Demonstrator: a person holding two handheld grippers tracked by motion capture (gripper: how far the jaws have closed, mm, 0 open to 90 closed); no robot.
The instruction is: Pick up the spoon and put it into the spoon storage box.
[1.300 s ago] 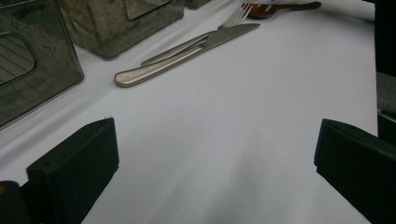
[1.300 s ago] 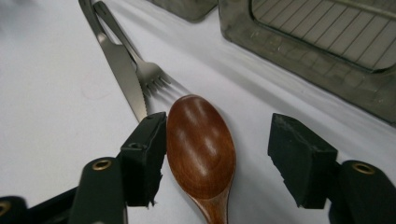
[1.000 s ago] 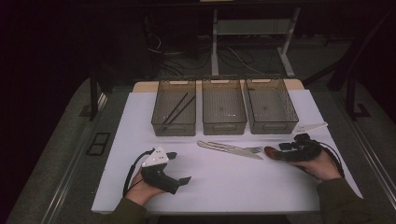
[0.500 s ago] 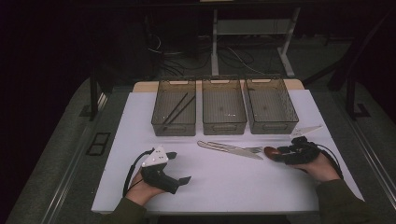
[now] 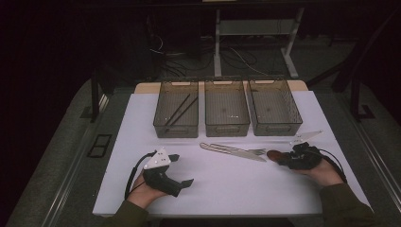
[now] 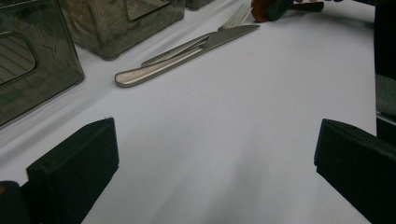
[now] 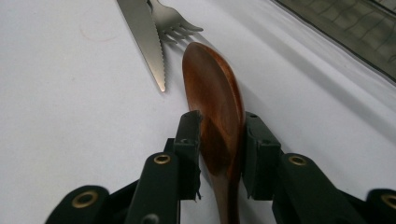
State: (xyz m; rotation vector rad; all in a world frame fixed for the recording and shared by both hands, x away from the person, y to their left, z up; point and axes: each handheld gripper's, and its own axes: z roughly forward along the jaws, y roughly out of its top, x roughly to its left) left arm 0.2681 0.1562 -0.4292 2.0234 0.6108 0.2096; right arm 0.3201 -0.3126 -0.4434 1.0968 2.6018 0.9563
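Wood, reddish-brown and smooth: one spoon (image 7: 215, 98) lies on the white table cover (image 5: 227, 184) near its right edge, its oval bowl pointing at the other cutlery. The right gripper (image 7: 219, 140) has just been closing its jaws, and both black pads now press the spoon's sides where the bowl narrows to the handle. Just beyond the bowl's tip lie one steel knife (image 5: 234, 151) with a toothed blade and one steel fork (image 5: 250, 150), side by side and touching. Three see-through smoky plastic bins (image 5: 227, 115) stand in a row at the back. The left one holds two thin dark chopsticks (image 5: 179, 109); the middle and right ones look bare. The left gripper (image 6: 210, 154) rests near the front left, its blocky jaws spread wide over bare cover, grasping nothing
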